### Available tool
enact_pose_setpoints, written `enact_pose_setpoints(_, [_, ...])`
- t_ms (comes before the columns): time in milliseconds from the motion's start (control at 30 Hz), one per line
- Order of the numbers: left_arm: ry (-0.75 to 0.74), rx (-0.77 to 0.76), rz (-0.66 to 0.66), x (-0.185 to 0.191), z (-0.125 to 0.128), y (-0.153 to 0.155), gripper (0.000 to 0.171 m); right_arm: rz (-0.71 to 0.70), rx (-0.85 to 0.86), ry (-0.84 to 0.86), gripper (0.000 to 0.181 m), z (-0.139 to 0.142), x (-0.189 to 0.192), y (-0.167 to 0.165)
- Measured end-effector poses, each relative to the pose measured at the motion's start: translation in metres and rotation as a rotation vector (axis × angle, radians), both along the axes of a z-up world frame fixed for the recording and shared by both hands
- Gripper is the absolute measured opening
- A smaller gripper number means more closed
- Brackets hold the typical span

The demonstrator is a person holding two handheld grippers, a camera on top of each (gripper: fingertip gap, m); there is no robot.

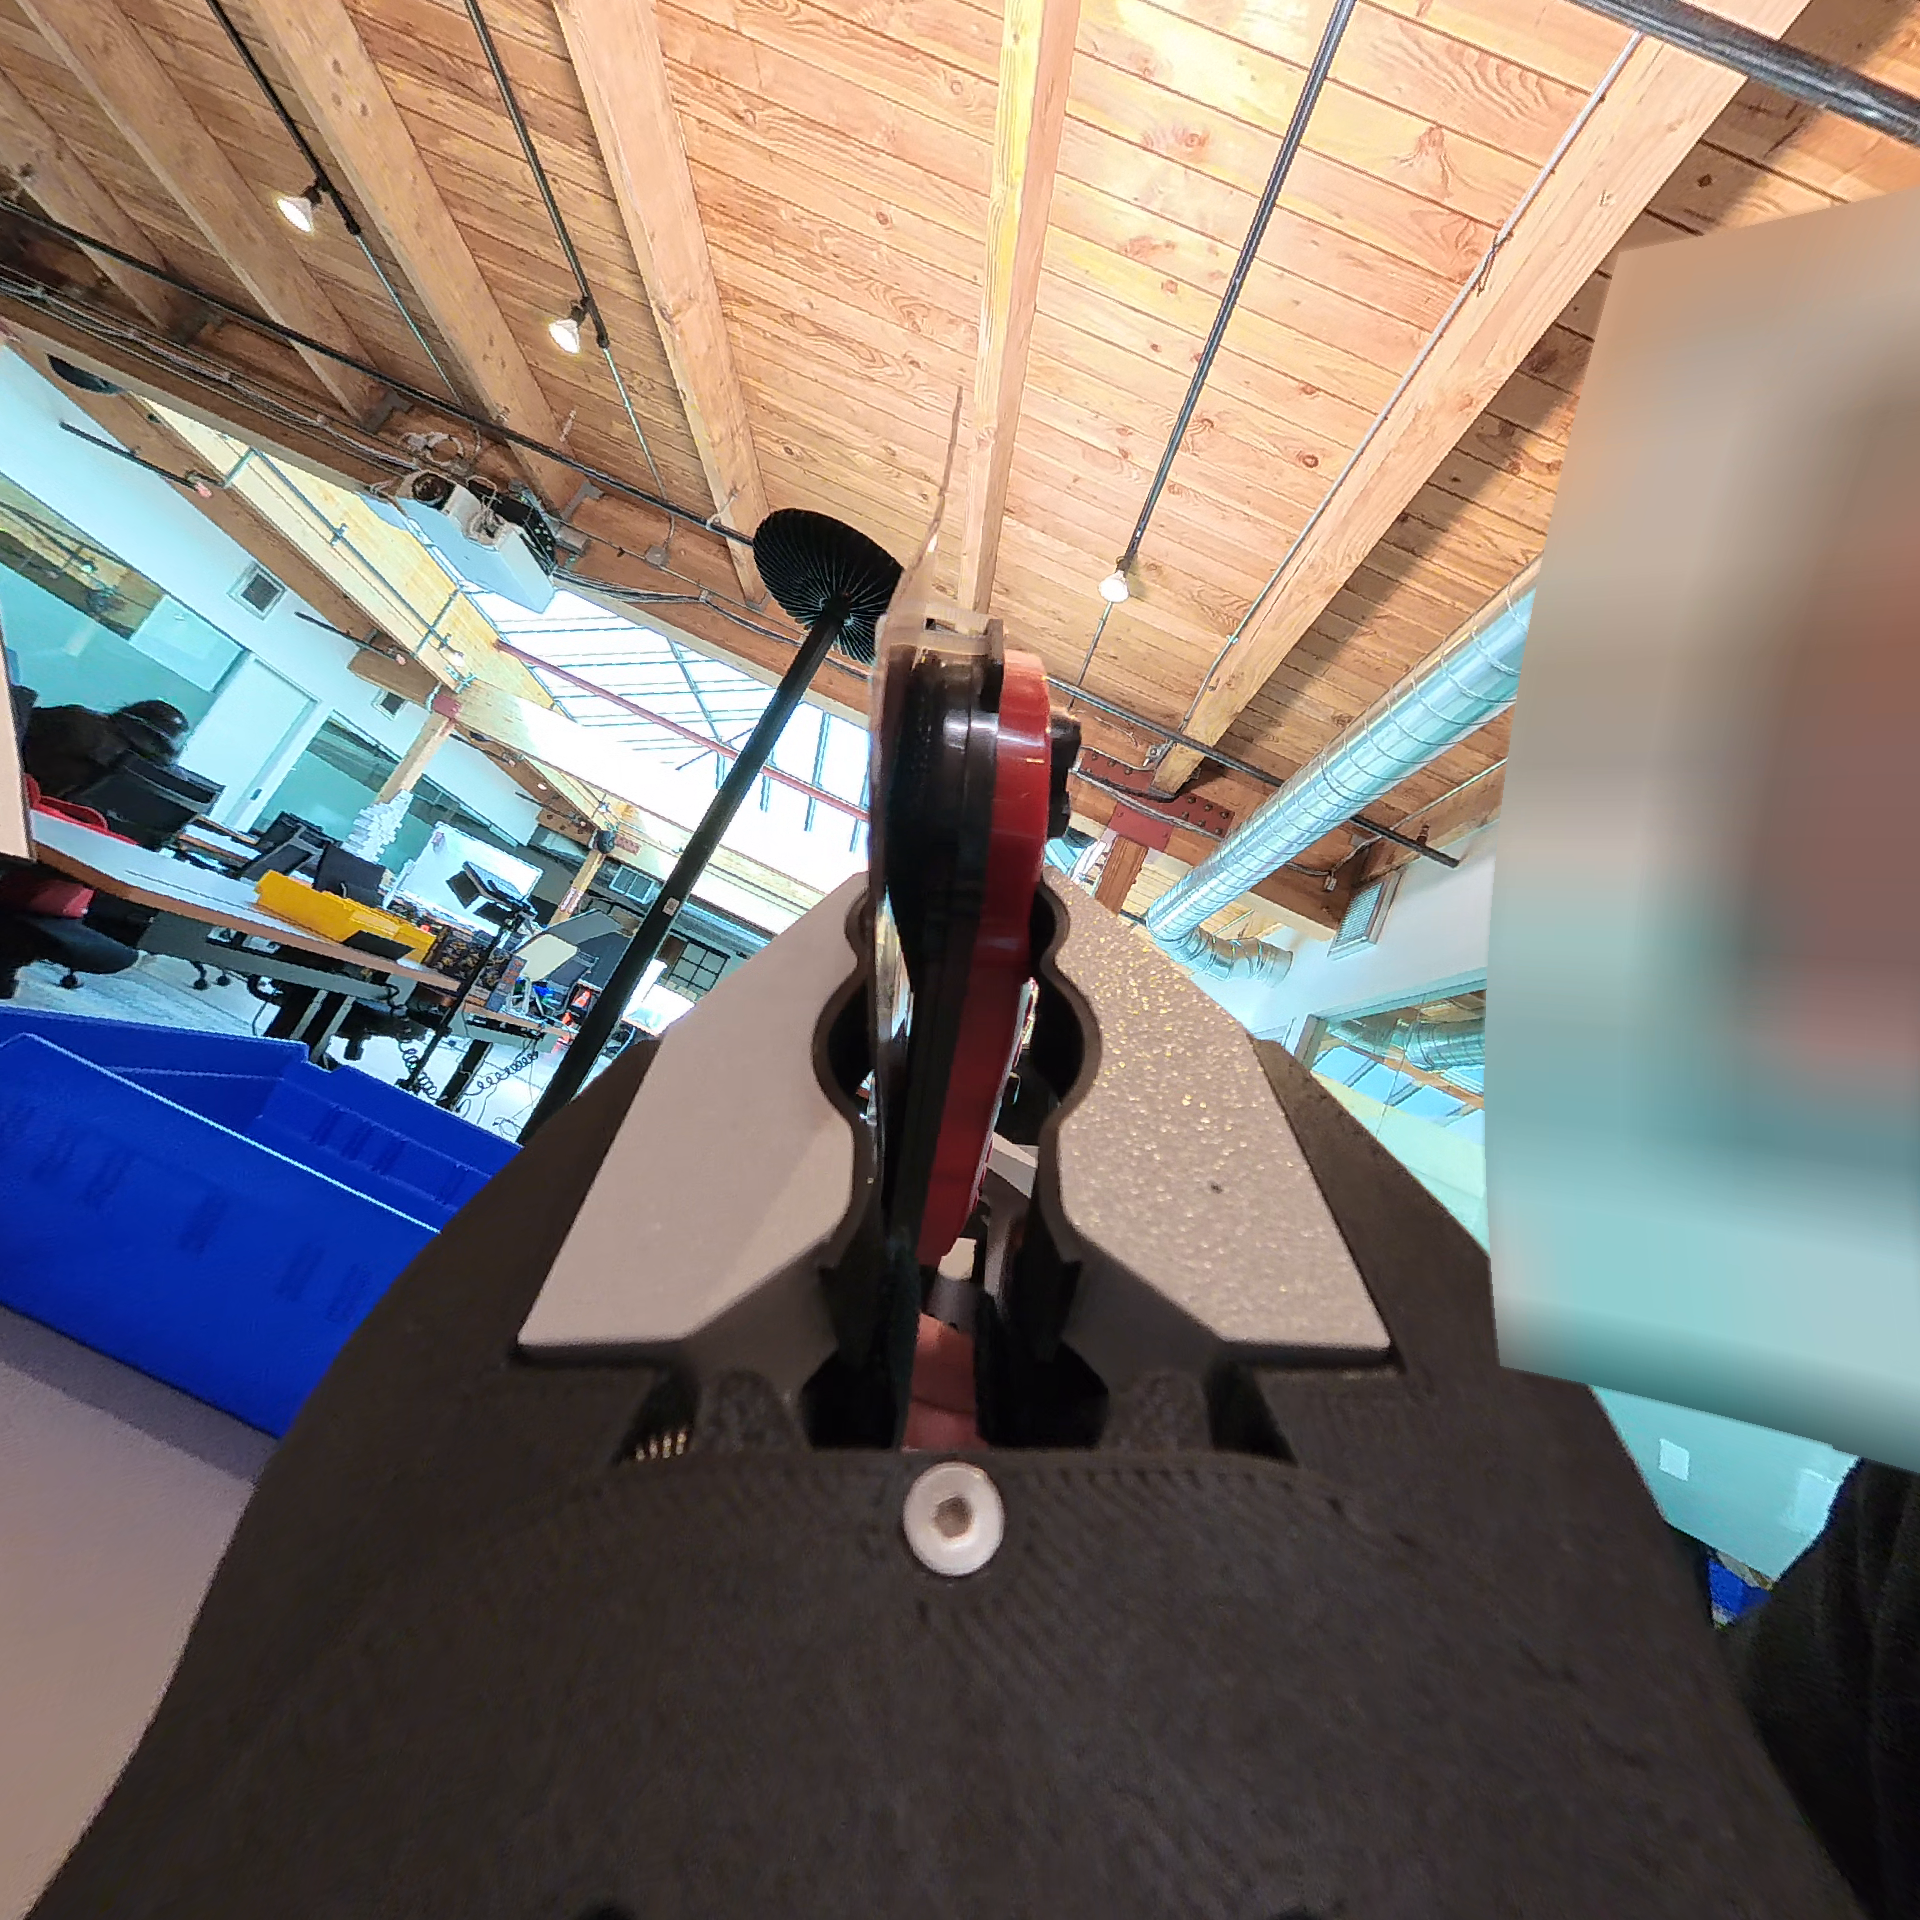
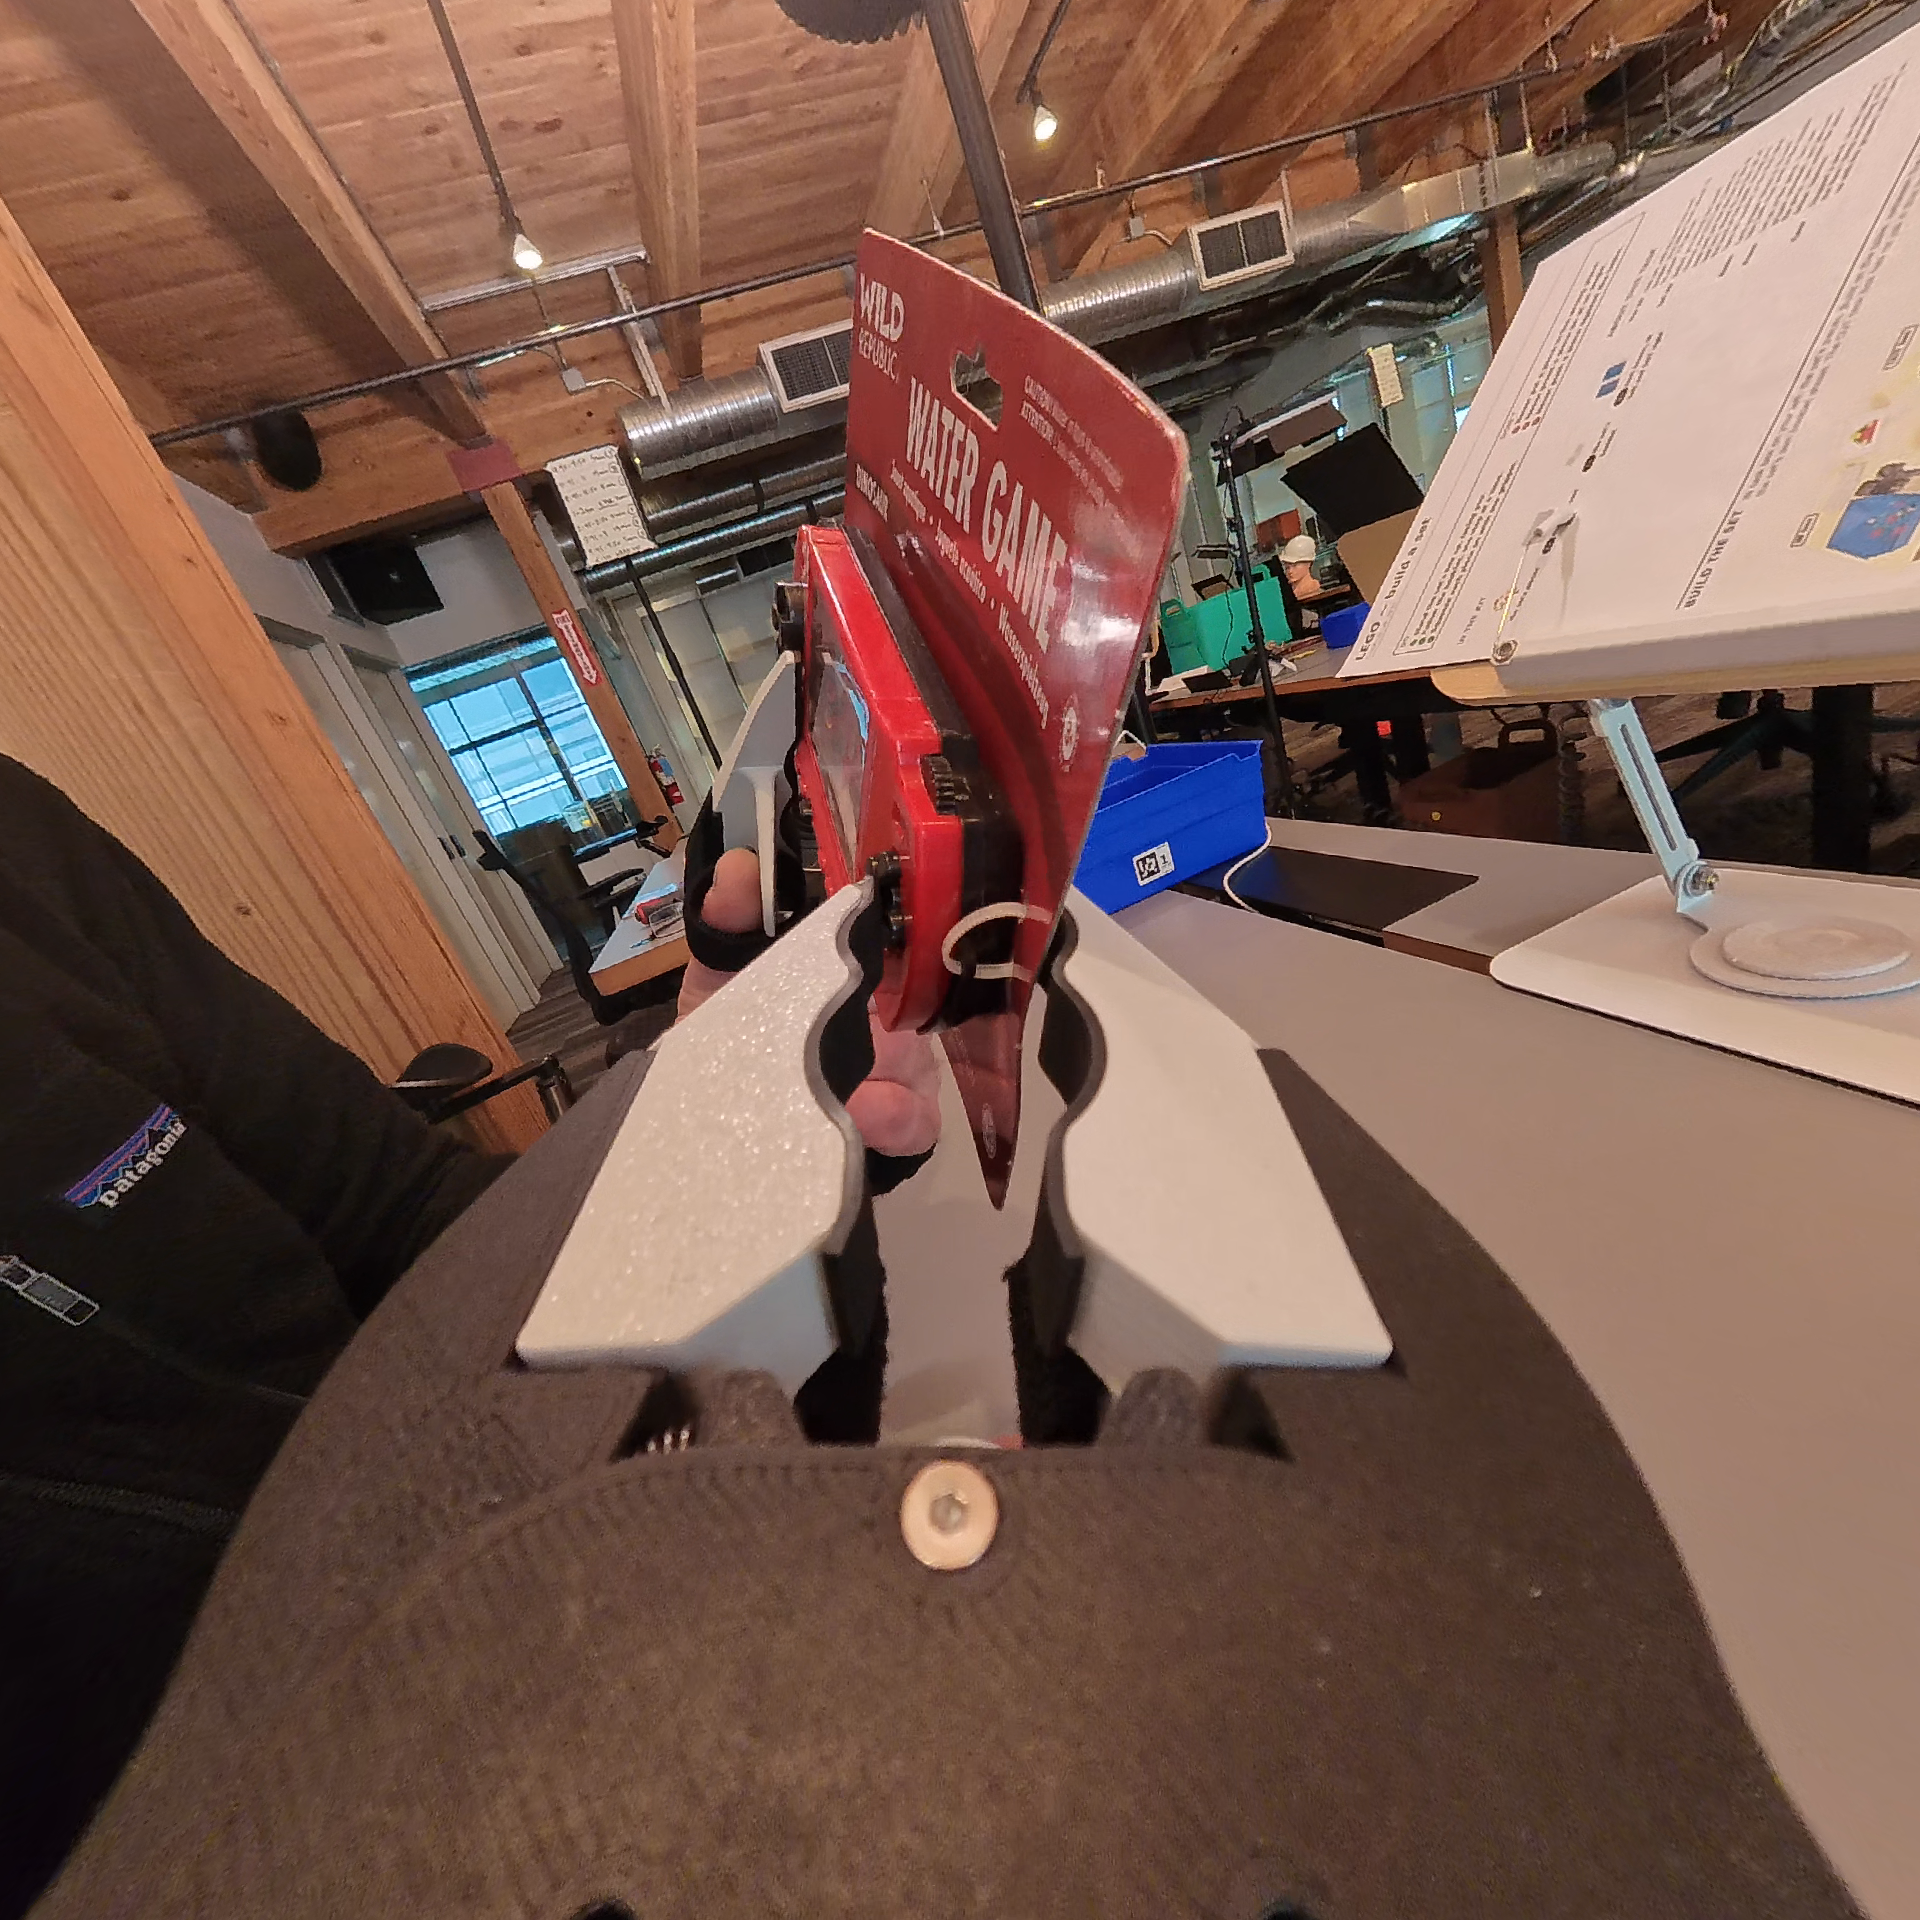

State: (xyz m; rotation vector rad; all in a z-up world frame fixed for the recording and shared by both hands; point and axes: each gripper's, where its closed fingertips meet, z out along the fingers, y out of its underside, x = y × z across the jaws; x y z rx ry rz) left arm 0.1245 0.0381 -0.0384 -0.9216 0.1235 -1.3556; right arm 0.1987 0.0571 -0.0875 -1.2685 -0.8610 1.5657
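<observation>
Both claws, left [image 1: 961, 935] and right [image 2: 961, 956], pinch one red carded toy [image 2: 914, 748] between them.

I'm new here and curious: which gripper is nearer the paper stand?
Right. The stand sits just right of the right gripper; the left gripper grips the toy on its far side, farther left.

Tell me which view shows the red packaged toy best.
The right wrist view: the red packaged toy shows its backing card and casing at an angle. The left wrist view catches it only edge-on between the left gripper fingers.
</observation>
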Motion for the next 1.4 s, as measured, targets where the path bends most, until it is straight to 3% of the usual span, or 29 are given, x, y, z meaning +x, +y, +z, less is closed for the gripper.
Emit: enact_pose_setpoints(1400, [-0.015, -0.026, -0.012, -0.0011, -0.0035, 0.0046, 0.024, 0.005, 0.009, 0.018, 0.031, -0.0006, 0.0003, 0.0010])
